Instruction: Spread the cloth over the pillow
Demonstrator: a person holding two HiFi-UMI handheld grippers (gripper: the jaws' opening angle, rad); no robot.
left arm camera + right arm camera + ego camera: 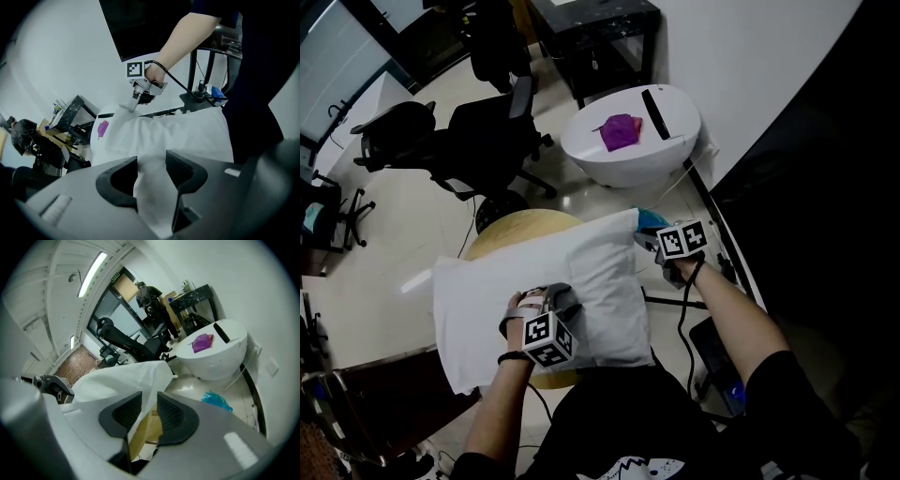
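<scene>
A white cloth lies over the pillow on a round wooden table; I cannot tell cloth from pillow surface in the head view. My left gripper sits at the near edge, and in the left gripper view a fold of the cloth fills the gap between its pads. My right gripper is at the far right corner. In the right gripper view the cloth's corner hangs between the jaws against the left pad, with a gap to the right pad showing the wooden table.
A white rounded stand behind the table carries a purple rag and a black remote. Black office chairs stand at the far left. A blue bag and cables lie on the floor by the dark wall at right.
</scene>
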